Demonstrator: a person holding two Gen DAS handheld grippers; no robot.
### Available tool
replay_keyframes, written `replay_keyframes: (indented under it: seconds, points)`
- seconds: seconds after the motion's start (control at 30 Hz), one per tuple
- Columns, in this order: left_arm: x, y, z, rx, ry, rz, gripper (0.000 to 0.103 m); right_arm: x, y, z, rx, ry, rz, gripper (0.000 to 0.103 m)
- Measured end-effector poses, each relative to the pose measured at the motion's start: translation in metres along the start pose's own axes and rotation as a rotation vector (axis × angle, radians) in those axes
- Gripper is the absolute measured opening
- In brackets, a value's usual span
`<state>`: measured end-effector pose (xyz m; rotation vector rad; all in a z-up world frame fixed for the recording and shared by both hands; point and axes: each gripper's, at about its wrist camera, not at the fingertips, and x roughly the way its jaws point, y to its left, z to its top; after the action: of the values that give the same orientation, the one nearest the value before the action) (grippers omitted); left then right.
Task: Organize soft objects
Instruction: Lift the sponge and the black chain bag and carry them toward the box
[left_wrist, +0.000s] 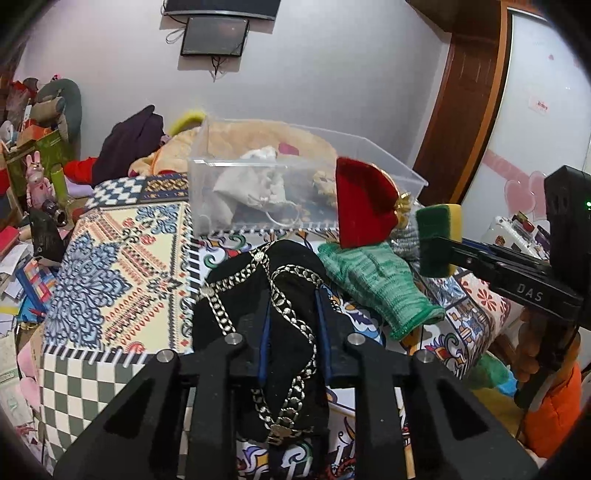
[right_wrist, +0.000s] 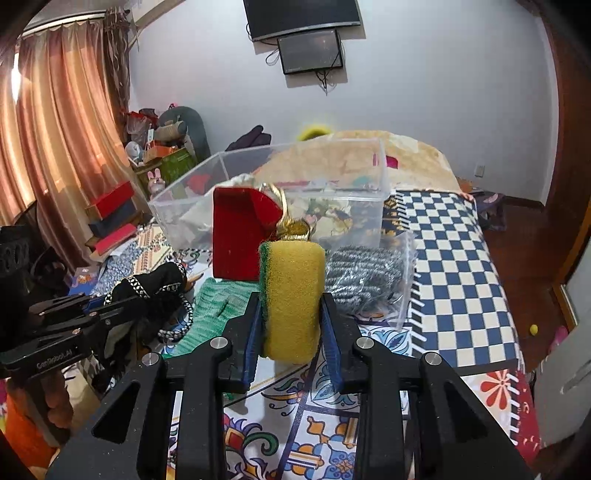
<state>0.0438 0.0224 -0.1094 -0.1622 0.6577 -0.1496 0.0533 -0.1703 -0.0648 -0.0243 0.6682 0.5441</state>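
right claw (right_wrist: 291, 314) on sponge (right_wrist: 293, 295), clear of box rim (right_wrist: 382, 184)

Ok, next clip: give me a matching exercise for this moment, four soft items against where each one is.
Items:
1. sponge
2. black pouch
3. green knitted cloth
4. beige drawstring bag

Places:
A. inside the clear plastic bin
B. lying flat on the patterned bedspread, not gripped
C. between the fingers of the left gripper
D. between the fingers of the right gripper

Pairs: 1-D, 2-C, 3-B, 4-A
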Motion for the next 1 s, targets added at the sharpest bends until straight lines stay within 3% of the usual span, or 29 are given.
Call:
replay_keyframes:
  seconds: [0.47, 0.77, 1.0]
  points:
    - [-0.040, 0.000, 0.040, 0.012, -0.134, 0.020, 0.018, -0.033, -0.004, 0.027, -0.002, -0.105, -0.020, 0.027]
    - [-0.055, -0.008, 0.080, 0.050, -0.204, -0.039, 0.018, -0.042, -0.008, 0.050, -0.007, -0.164, -0.028, 0.027]
    - [-0.047, -0.027, 0.095, 0.102, -0.194, -0.105, 0.018, -0.031, -0.001, 0.058, -0.011, -0.161, 0.025, 0.027]
